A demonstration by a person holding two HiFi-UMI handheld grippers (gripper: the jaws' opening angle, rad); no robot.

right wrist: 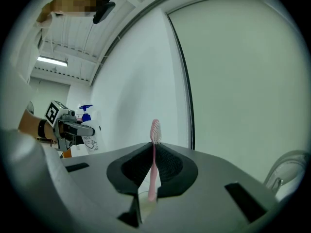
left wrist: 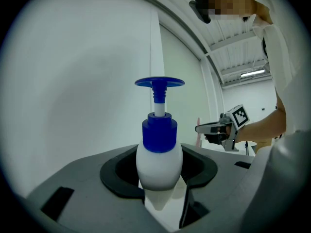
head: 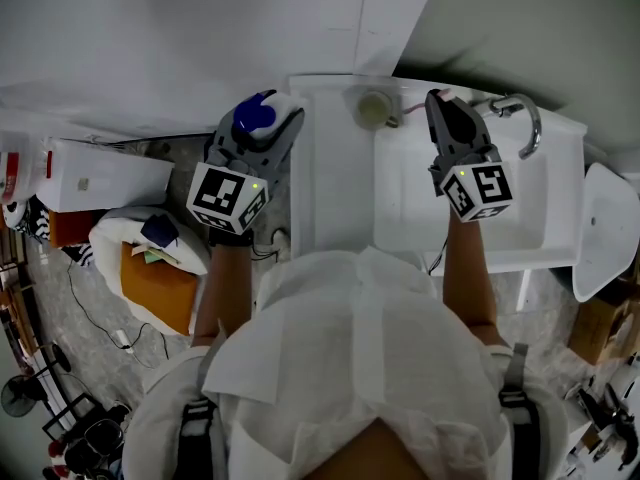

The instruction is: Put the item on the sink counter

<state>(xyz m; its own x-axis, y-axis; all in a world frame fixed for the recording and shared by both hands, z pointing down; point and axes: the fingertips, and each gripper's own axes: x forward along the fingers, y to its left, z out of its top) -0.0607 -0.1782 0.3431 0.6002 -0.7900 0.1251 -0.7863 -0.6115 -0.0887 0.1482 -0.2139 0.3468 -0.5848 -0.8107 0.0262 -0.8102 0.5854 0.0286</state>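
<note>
Both upright — pump bottle (left wrist: 159, 164), toothbrush (right wrist: 153, 165) bristles-up.

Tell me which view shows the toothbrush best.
Right gripper view: the pink toothbrush stands upright, clamped in the right gripper, bristles up and clearly visible. The left gripper view shows only a thin pink sliver beside that gripper, far off. In the head view the gripper hides nearly all of it.

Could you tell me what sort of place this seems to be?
Probably a bathroom washstand mocked up in a workshop: white sink with faucet, toothbrush in the right gripper, pump bottle in the left gripper, cables on the floor.
</note>
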